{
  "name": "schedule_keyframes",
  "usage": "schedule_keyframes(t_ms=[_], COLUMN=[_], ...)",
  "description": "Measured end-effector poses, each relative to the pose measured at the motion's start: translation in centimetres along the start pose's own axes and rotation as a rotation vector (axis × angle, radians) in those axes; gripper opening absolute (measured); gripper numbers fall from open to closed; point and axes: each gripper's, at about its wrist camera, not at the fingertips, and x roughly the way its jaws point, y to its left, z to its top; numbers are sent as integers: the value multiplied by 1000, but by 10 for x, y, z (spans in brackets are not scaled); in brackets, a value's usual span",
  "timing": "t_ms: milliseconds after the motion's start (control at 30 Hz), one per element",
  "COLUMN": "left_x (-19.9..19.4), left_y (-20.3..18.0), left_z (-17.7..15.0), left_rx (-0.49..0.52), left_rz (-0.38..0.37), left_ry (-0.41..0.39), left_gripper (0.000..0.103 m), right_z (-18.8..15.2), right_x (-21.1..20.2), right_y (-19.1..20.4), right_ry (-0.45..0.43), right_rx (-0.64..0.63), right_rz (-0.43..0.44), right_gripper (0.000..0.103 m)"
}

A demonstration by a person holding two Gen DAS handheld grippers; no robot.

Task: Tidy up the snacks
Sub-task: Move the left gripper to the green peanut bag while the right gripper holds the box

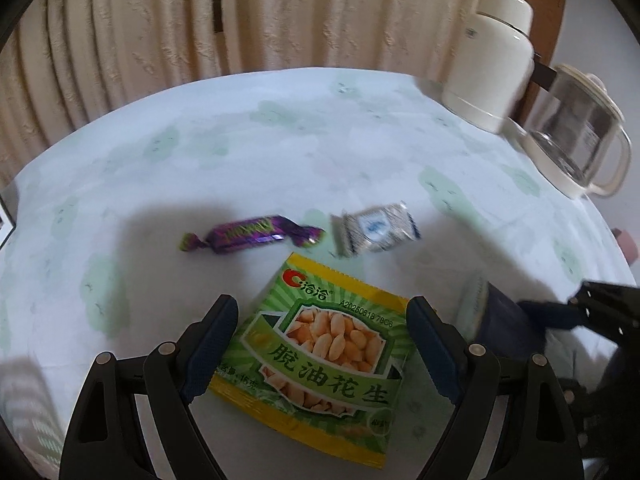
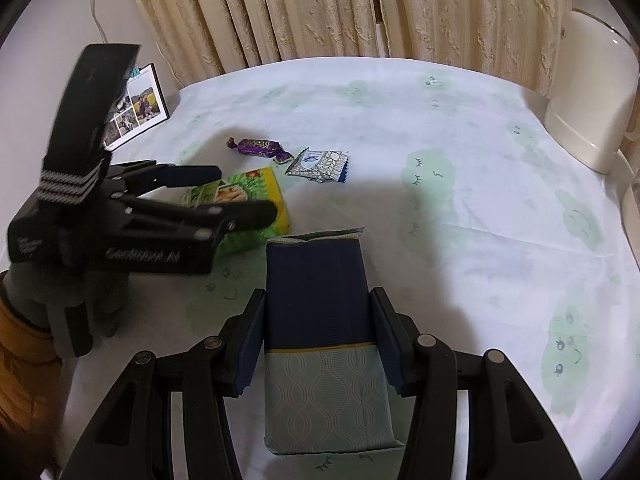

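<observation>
A green and yellow peanut packet (image 1: 320, 352) lies flat on the tablecloth, and my left gripper (image 1: 322, 344) stands open over it, one finger at each side edge. Beyond it lie a purple wrapped candy (image 1: 252, 234) and a white and blue snack pack (image 1: 376, 230). In the right wrist view, my right gripper (image 2: 320, 340) is shut on a dark blue and pale teal packet (image 2: 316, 300), with both pads against its sides. The same view shows the left gripper (image 2: 248, 194), the peanut packet (image 2: 272, 188), the candy (image 2: 258, 148) and the white pack (image 2: 320, 164).
White tablecloth with green clouds (image 2: 460, 200) covers the round table. A cream thermos (image 1: 496, 68) and a glass kettle (image 1: 580, 140) stand at the far right edge. A photo frame (image 2: 136, 108) leans at the far left. Curtains (image 2: 320, 8) hang behind. An orange sleeve (image 2: 20, 360) shows at the left.
</observation>
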Motion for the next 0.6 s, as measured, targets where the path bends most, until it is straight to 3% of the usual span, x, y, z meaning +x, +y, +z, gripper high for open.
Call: schedule_keyframes(t_ms=[467,600], left_x=[-17,-17], left_y=[-5,-14], left_z=[-22,-26], left_rx=[-9,26], left_rz=[-80,-56], left_ry=[30,28], left_gripper=[86,86], right_z=[1,0], right_x=[0,0], right_y=[-3,-2], right_ry=[2,2], right_rx=[-1,-2], right_rz=[-8,-8], right_gripper=[48,48])
